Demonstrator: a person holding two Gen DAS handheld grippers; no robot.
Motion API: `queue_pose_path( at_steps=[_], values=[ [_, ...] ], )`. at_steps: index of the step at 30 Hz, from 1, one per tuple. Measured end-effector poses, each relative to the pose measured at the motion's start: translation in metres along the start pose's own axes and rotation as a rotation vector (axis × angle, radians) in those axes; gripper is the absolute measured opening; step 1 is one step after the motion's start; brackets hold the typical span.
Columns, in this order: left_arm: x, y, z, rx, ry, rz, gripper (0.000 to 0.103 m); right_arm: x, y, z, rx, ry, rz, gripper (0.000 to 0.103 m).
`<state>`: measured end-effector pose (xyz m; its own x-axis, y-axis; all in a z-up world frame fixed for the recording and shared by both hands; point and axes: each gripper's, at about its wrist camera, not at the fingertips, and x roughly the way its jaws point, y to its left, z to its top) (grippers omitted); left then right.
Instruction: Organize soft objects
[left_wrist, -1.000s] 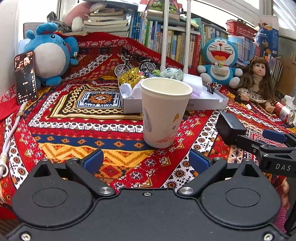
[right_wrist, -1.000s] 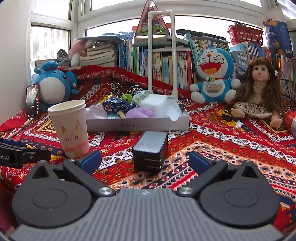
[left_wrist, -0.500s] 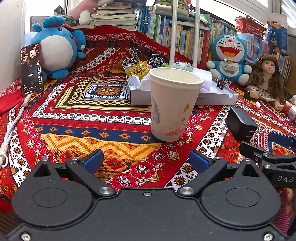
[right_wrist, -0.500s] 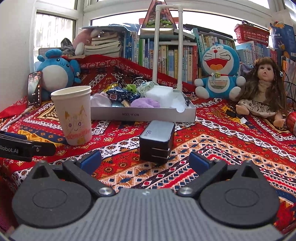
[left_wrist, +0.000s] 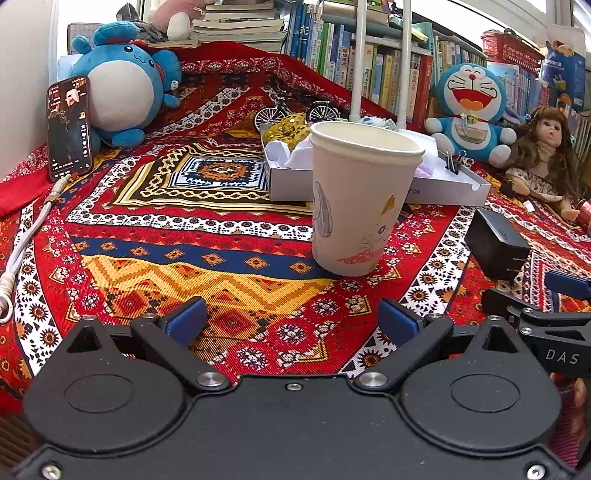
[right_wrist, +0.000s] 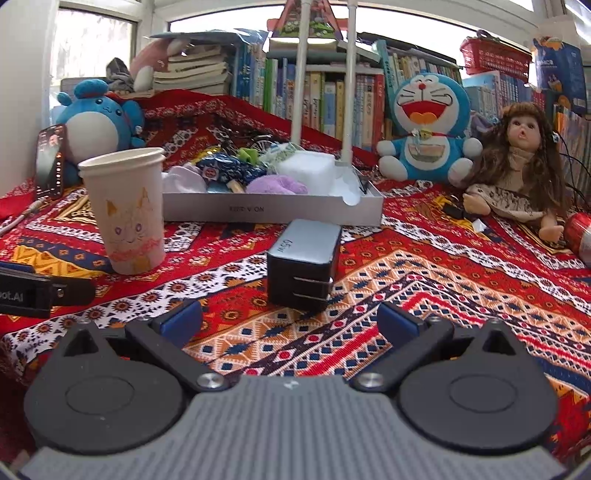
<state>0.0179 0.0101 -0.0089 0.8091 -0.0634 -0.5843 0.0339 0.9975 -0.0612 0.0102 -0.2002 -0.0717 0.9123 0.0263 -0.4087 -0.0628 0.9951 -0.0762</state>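
**Soft Things in the Tray, Both Grippers Spread**

Several small soft things (right_wrist: 276, 183) are piled in one white tray (right_wrist: 273, 212) on the patterned cloth (left_wrist: 207, 273). Whether more must be sorted cannot be told. Nothing is held: the left gripper (left_wrist: 291, 321) is spread wide before one paper cup (left_wrist: 360, 199), and the right gripper (right_wrist: 290, 323) is spread wide before one black charger (right_wrist: 304, 264). Two blue plush toys, one doll (right_wrist: 517, 170) and one phone (left_wrist: 69, 127) are counted behind.
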Motion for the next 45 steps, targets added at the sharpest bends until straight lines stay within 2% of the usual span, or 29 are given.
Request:
queue_pose_path(
  at_steps=[10, 45],
  values=[
    [0.01, -0.005, 0.0, 0.035, -0.015, 0.041, 0.101, 0.01, 0.0, 0.0, 0.011, 0.026, -0.027, 0.103],
    [0.02, -0.006, 0.003, 0.034, -0.013, 0.059, 0.103, 0.017, 0.002, 0.001, 0.015, 0.044, -0.006, 0.103]
  ],
)
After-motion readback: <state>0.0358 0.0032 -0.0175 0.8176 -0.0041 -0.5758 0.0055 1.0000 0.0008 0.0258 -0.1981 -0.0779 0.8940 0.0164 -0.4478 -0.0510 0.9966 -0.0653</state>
